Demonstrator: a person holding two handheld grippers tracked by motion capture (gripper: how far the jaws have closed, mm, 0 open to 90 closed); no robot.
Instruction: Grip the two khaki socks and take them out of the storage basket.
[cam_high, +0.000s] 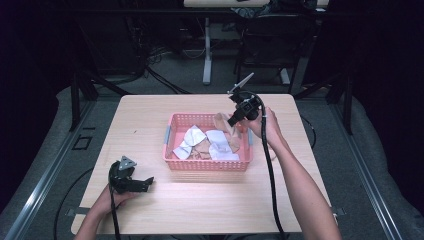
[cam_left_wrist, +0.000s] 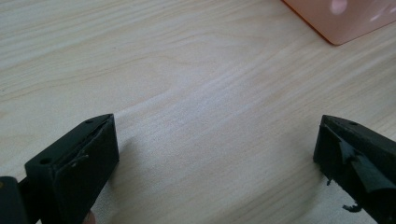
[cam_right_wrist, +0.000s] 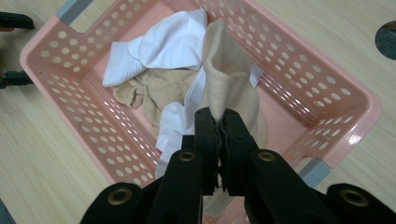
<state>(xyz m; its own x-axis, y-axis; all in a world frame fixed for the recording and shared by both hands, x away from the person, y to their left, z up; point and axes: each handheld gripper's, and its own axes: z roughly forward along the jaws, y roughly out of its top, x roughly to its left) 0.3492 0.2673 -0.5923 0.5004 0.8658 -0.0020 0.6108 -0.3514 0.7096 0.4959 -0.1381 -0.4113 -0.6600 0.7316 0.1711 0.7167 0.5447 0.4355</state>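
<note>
— What is your right gripper (cam_right_wrist: 218, 122) doing?

— Your jaws are pressed together on the edge of a beige sock (cam_right_wrist: 229, 79), which hangs over the right end of the pink perforated basket (cam_high: 175, 120). In the high view your right hand (cam_high: 264, 127) holds that gripper (cam_high: 235, 120) tilted above the basket's far right corner.

— What lies in the basket?

— White socks (cam_right_wrist: 163, 42) and another beige sock (cam_right_wrist: 154, 91) are heaped on its floor, touching one another.

— And your left gripper (cam_high: 145, 184)?

— It rests low over the bare wooden table (cam_high: 140, 120), near the front left of the basket and apart from it. Its jaws are spread wide with nothing between them; the basket's corner (cam_left_wrist: 336, 21) shows beyond them.
</note>
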